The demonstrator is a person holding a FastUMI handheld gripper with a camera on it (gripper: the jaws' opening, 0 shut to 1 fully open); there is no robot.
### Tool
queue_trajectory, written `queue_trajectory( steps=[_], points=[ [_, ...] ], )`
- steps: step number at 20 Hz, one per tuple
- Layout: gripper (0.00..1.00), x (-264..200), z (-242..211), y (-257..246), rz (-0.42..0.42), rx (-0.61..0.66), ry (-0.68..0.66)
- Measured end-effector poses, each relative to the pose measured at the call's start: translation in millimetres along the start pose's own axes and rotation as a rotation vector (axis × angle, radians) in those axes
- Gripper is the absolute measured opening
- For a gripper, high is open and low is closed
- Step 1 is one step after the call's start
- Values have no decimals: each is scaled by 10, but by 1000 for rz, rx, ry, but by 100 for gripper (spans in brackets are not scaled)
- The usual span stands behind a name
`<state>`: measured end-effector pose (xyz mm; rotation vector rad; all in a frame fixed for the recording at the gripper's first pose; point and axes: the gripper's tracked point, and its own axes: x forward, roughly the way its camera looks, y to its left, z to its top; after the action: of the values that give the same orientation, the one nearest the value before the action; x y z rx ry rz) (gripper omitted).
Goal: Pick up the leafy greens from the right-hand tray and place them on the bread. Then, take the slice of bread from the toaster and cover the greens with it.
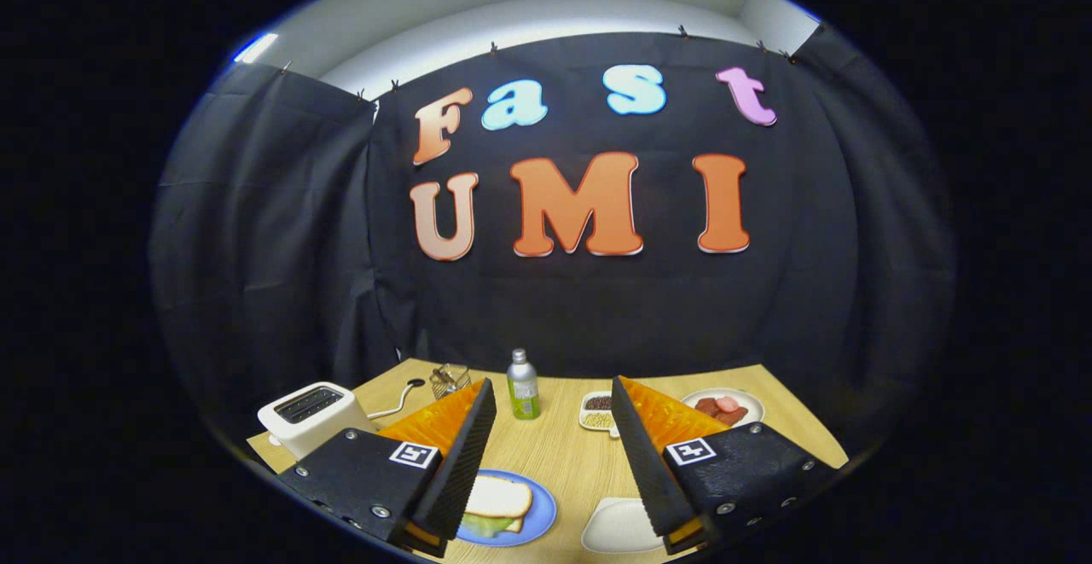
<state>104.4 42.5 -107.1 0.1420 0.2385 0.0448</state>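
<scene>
The gripper (553, 427) hangs wide open, holding nothing. At its 7 o'clock, a blue plate (539, 520) carries bread (499, 496) covering leafy greens (485, 525). The white tray (618, 528) lies at 5; the toaster (311, 415) at 9.

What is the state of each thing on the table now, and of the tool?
tool: open, holds nothing, raised above the table
toaster: upright, slots look empty
blue plate: holds a sandwich
sandwich: closed, greens under the top slice
white tray: looks empty
bottle: upright, capped
</scene>
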Motion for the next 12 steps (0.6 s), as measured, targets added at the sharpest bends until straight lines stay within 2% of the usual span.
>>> queue_trajectory(
  steps=[5,9,12],
  points=[
    [83,-309,151,-72,-12,9,-49],
    [89,-491,274,-173,-39,-26,-106],
    [93,-630,280,-78,-27,-6,-121]
  ],
)
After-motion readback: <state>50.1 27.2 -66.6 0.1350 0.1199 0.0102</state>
